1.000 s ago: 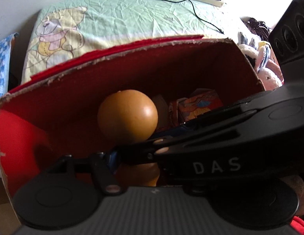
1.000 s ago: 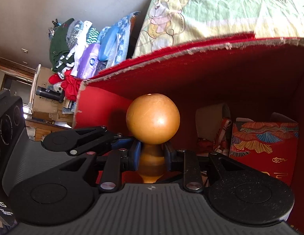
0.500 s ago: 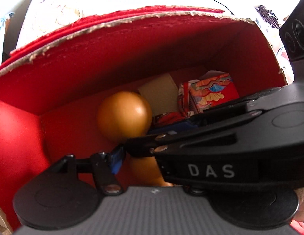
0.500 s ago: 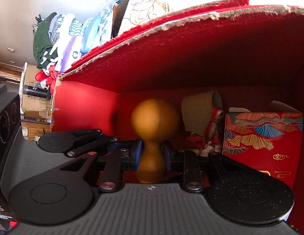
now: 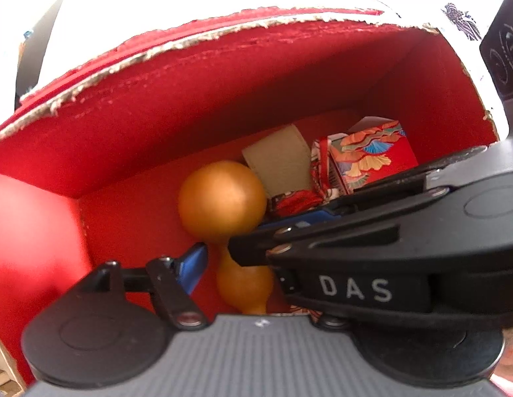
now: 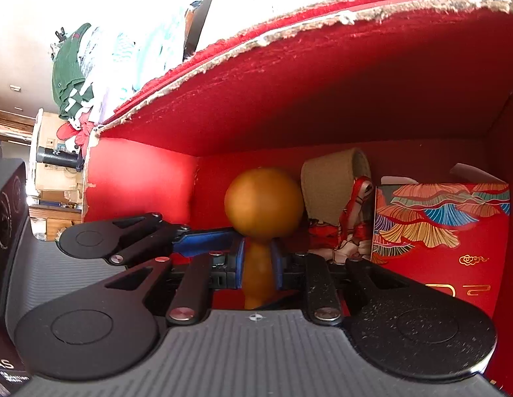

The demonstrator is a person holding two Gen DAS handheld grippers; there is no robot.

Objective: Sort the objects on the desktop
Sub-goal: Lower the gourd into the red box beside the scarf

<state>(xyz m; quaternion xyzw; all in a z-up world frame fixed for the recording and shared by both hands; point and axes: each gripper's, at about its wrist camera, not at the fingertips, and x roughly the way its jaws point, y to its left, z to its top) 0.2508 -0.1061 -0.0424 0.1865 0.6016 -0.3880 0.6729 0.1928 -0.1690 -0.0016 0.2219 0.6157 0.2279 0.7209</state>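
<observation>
Right claw (image 6: pixel 258 264) clamped on gourd (image 6: pixel 263 198), left claw (image 5: pixel 223 258) seemingly too

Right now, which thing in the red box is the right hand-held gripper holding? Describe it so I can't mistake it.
Look inside the red box, left of the patterned carton and tan roll. The wooden gourd stands clamped at its neck by the right hand-held gripper: the only smooth, plain golden-brown, ball-topped object there.

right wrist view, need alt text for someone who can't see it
The right hand-held gripper grips the neck of an orange gourd-shaped object inside a red box, beside a patterned red carton. The left hand-held gripper reaches in alongside.
</observation>
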